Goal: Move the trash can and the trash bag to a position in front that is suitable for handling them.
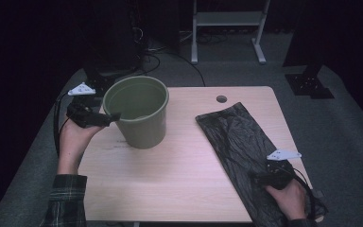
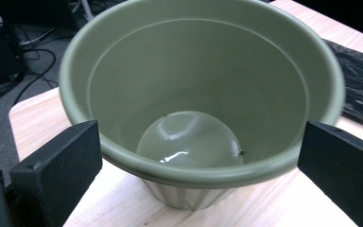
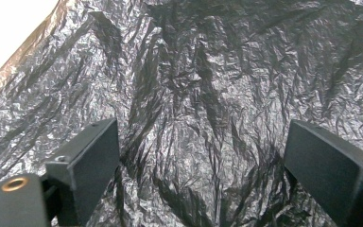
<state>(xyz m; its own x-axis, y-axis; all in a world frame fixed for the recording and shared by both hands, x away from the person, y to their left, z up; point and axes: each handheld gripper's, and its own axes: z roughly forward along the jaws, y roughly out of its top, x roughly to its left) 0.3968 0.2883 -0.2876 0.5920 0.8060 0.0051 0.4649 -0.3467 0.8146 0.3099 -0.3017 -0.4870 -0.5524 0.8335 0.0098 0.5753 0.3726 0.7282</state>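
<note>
Green pot upright on the far left part of the wooden table, mouth open upward, inside bare and glossy at the bottom; left gripper at the pot's left side, level with the rim, held in the left hand that comes in from the near left; in the left gripper view, jaws spread wide, one black pad to the left of the pot and one to the right, the near rim lying between them, pads close to the rim but contact not clear enough to tell; nothing clamped. Black plastic bag flat and crumpled on the right part of the table, stretching from near the small round hole at the far edge down to the near right edge; well apart from the pot, bare wood between them. Right gripper low over the near end of the bag, held in the right hand, white plate on top; in the right gripper view, jaws wide apart with wrinkled black film spread between and beyond them, a corner of pale table at upper left; nothing gripped.
</note>
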